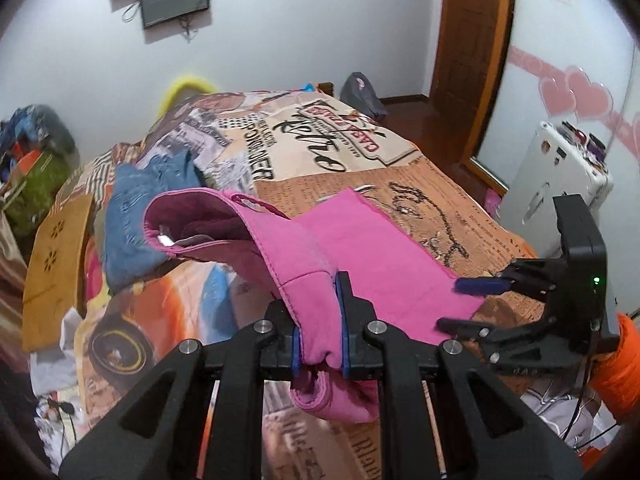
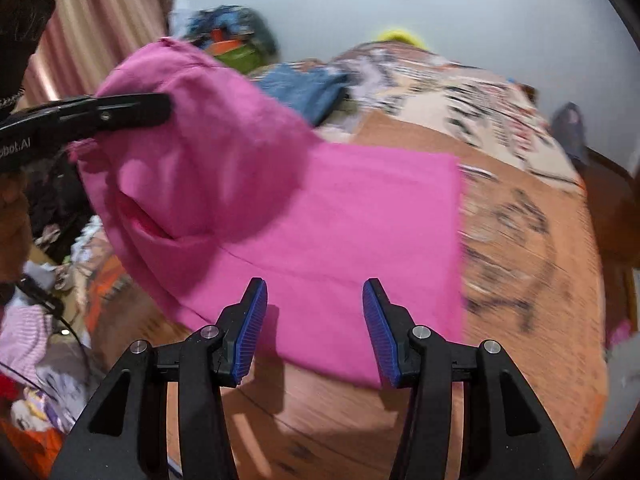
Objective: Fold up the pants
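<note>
So the left gripper [image 1: 320, 320] is clamped on the waistband end of the bright pink cotton pants [image 1: 360, 256], lifting it up off the bed with the printed newspaper-pattern bedspread [image 1: 460, 208]. The rest of the pants lies flat near the bed's front edge. The right gripper [image 2: 314, 328] hovers over that flat part, fingers spread, holding nothing. A crumpled blue denim garment [image 1: 136, 216] sits towards the bed's far left side.
</note>
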The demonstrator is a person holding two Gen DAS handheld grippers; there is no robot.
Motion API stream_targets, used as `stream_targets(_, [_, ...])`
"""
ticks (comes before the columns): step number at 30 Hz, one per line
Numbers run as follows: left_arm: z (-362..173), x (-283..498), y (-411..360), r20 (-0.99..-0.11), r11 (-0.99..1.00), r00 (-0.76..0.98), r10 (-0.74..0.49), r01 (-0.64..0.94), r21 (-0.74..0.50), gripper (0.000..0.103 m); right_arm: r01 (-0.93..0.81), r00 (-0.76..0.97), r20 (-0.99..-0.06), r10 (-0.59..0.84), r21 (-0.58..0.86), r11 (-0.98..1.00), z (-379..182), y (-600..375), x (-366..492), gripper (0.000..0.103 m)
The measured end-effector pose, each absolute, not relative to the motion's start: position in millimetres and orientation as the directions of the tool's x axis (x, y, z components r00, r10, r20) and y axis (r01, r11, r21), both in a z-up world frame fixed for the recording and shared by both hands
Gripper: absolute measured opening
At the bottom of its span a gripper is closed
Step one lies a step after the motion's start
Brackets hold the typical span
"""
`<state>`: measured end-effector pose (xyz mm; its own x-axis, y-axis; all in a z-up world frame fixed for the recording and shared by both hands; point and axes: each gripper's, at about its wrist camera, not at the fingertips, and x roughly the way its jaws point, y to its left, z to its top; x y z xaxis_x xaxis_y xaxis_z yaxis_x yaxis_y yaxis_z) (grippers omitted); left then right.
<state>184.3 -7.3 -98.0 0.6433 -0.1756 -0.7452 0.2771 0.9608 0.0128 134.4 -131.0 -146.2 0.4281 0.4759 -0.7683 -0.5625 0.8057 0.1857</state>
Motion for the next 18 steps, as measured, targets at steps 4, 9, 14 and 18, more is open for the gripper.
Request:
stream_targets(4, [-100, 197, -31, -0.76, 0.951, 0.617, -0.207, 0.308, -0.009, 0.014, -0.489, 0.429, -0.8, 0.419, 0.184, 0.852, -165, -164, 140, 0.046])
stream_targets(9, [-106, 212, -63, -0.792, 0.938, 0.568, -0.224, 0.347, -0.016, 0.014, -0.481, 0.426, -0.784, 0.452, 0.227, 0.847, -172, -167, 145, 0.047])
stream_targets(14, [-117, 229, -95, -0.824, 0.931, 0.52, -0.226, 0.365, -0.025, 0.029, -0.49, 0.425, -0.778, 0.463, 0.233, 0.84, -171, -169, 143, 0.048])
stream_targets(18, [-119, 231, -104, -0.817, 0.927, 0.519, -0.25, 0.371, -0.049, 0.067, -0.487, 0.433, -0.771, 0.466, 0.235, 0.841, -168, -178, 136, 0.048])
